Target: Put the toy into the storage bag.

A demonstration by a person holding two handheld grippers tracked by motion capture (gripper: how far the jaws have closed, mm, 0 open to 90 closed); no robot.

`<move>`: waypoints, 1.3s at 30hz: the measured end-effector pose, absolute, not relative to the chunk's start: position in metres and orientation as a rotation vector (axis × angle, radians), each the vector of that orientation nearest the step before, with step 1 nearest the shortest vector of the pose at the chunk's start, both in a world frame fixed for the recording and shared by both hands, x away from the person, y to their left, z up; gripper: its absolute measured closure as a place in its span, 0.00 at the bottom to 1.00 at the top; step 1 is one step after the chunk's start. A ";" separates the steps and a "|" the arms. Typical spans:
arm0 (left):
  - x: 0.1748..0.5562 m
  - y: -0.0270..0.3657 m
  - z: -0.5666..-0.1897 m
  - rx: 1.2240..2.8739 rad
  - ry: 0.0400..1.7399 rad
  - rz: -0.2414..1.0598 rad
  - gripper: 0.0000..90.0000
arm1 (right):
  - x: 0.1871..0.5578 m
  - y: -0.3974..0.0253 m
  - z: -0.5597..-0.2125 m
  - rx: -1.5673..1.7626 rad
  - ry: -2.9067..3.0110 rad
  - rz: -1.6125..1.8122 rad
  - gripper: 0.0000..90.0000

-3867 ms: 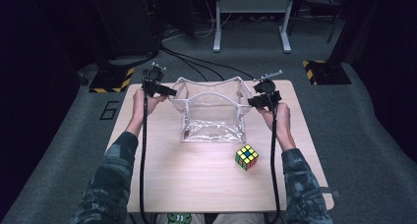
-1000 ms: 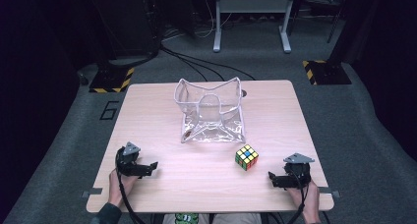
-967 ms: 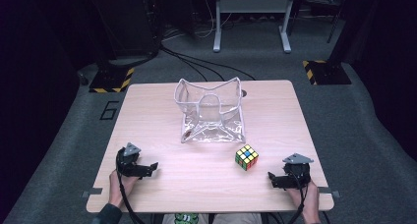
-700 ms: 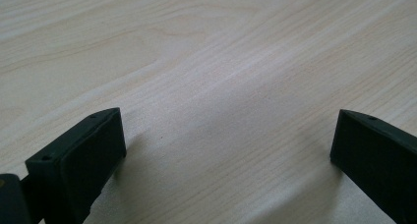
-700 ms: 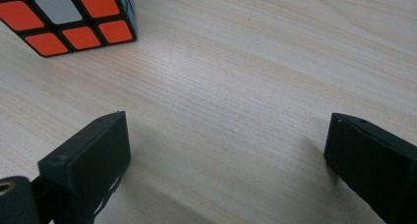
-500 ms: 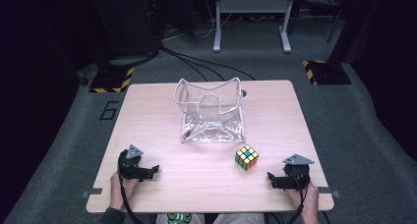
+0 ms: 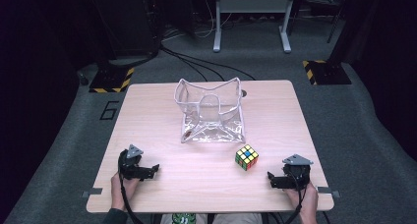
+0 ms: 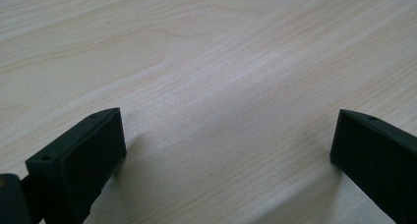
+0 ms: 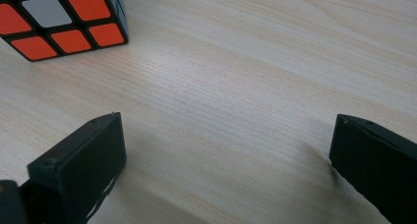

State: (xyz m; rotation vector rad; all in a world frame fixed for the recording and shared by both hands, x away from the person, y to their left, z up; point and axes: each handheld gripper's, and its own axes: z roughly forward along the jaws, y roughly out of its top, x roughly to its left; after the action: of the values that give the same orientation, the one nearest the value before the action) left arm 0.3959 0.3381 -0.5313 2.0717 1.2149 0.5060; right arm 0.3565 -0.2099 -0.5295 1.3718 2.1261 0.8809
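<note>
A clear plastic bag [image 7: 211,111] stands open in the middle of the wooden table [image 7: 147,116]. A multicoloured puzzle cube [image 7: 247,157] lies in front of the bag, to the right. My left gripper [image 7: 149,170] rests near the front left edge, jaws wide open over bare wood [image 8: 228,135]. My right gripper [image 7: 275,179] rests near the front right edge, open with nothing in it [image 9: 228,135]. The cube's orange and white face [image 9: 64,17] lies just beyond its left jaw, apart from it.
Dark carpet surrounds the table. Cables [image 7: 196,62] and a grey stand's legs [image 7: 251,22] lie beyond the far edge. Yellow-black striped plates [image 7: 110,79] sit on the floor at both far corners. A wide strip of bare wood runs between the two grippers.
Both grippers left the bag's top corners and came back to the table's front edge. Over the last second they have barely moved. The bag still stands open.
</note>
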 end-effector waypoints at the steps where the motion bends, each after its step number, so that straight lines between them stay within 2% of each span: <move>1: 0.396 0.338 -0.531 2.072 1.215 0.506 0.00 | 0.357 -0.209 -0.529 1.377 2.124 0.881 0.00; 20: 0.396 0.339 -0.531 2.072 1.228 0.521 0.00 | 0.350 -0.191 -0.514 1.302 2.174 0.935 0.04; 39: 0.396 0.339 -0.531 2.075 1.230 0.520 0.00 | 0.363 -0.164 -0.491 1.237 2.244 0.953 0.06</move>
State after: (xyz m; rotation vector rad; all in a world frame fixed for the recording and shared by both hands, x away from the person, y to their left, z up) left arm 0.3961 0.3392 -0.5308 2.0748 1.2297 0.5198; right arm 0.3634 -0.1643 -0.4906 1.2370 2.2437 0.9525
